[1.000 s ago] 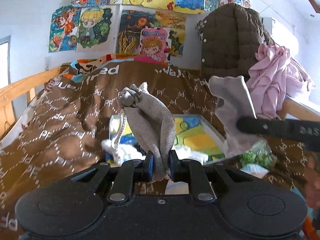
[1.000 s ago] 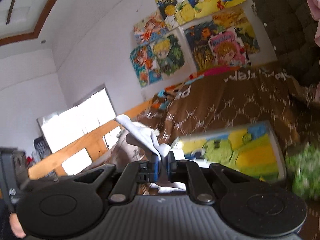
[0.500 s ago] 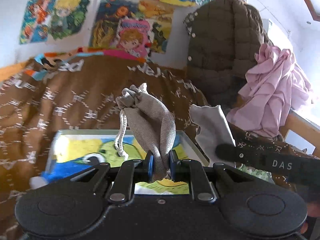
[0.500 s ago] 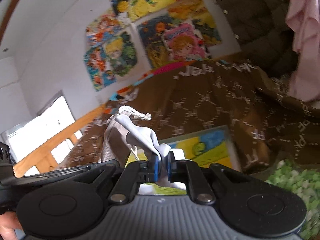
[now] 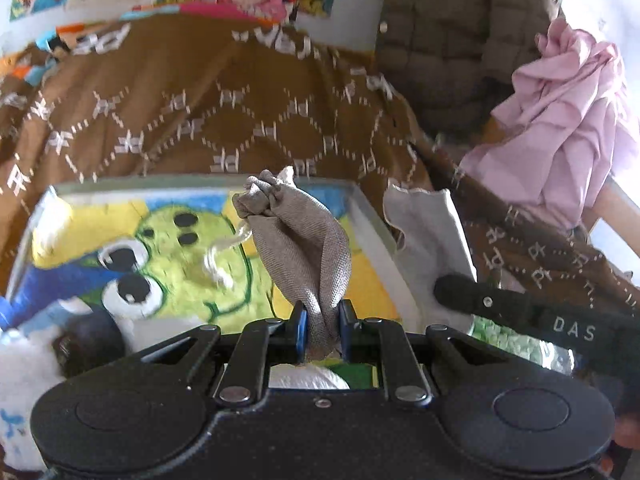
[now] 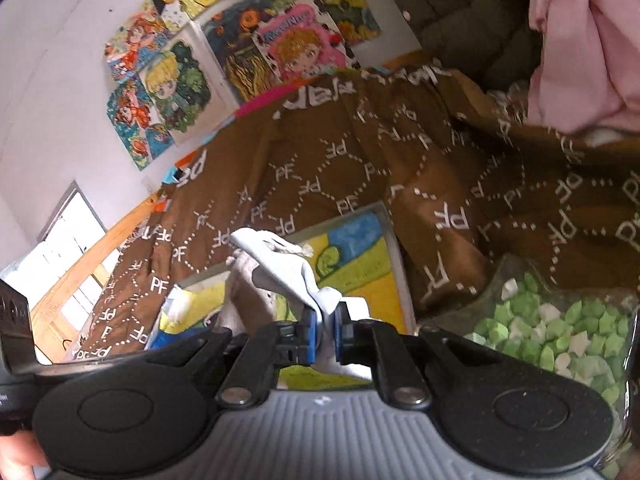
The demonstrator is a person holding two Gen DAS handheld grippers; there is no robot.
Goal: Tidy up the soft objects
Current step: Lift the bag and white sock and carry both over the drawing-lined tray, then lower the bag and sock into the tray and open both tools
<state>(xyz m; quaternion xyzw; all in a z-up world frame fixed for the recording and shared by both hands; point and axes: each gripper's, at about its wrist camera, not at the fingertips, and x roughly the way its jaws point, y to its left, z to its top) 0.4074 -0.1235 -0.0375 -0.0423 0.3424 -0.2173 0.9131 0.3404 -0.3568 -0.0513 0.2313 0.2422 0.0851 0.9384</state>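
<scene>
Fingers (image 5: 301,330) pinch upright grey pouch (image 5: 298,240), gathered neck topmost.

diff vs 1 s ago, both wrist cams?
Both grippers dropped and closed in on the tray with the green cartoon picture, which now fills more of both views. Nothing was grabbed or released. Unchanged: left gripper clamps the grey-brown drawstring pouch; right gripper clamps the pale grey cloth.
</scene>
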